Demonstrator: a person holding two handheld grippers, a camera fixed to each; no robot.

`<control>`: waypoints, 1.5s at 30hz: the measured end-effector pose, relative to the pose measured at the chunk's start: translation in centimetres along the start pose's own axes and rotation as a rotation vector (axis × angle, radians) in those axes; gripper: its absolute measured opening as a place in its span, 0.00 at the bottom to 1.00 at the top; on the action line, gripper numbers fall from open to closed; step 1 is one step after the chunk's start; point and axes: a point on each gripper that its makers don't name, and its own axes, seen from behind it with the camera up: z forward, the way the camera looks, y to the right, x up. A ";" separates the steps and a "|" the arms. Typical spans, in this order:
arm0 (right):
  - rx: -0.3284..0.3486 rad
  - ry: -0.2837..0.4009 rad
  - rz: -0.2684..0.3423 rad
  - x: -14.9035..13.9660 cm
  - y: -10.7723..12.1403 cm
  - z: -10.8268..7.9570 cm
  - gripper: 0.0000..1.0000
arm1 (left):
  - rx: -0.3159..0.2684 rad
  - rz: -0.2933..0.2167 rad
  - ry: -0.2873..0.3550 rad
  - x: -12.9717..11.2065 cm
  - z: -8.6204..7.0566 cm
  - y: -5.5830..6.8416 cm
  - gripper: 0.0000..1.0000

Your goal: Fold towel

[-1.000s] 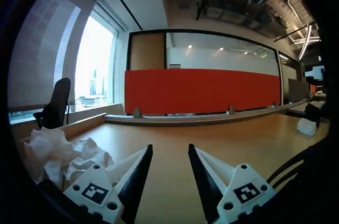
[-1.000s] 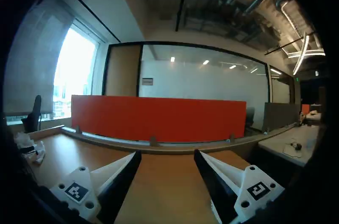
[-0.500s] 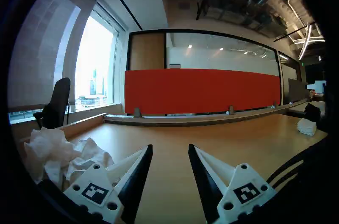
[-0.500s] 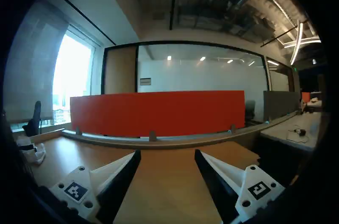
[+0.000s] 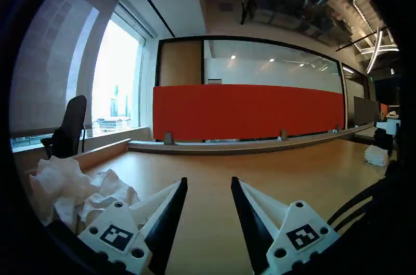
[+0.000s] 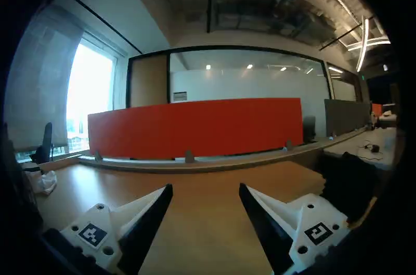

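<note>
The wooden table (image 5: pixel 291 166) stretches wide ahead. On it, off to the left, lies the towel (image 5: pixel 73 192), a white crumpled heap with no clear long axis. It lies just beside the left tongs (image 5: pixel 208 181), the nearer pair. The right tongs (image 6: pixel 205 187) sit well apart from it. Both are spread, holding nothing.

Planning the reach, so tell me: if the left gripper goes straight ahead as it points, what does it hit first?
Probably the divider at the table's far edge; the crumpled towel lies left of that line. Depth is unclear.
</note>
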 end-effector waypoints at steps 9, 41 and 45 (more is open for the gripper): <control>-0.017 -0.002 0.007 -1.6 0.7 0.4 0.99 | 0.000 0.000 0.000 0.0 0.1 0.1 0.61; -0.008 -0.011 -0.058 -3.2 -0.5 -0.6 0.99 | 0.000 0.000 0.000 0.0 0.0 0.1 0.61; -0.007 -0.012 -0.072 -3.4 -0.7 -0.6 0.99 | 0.000 0.000 0.000 0.0 0.0 0.1 0.61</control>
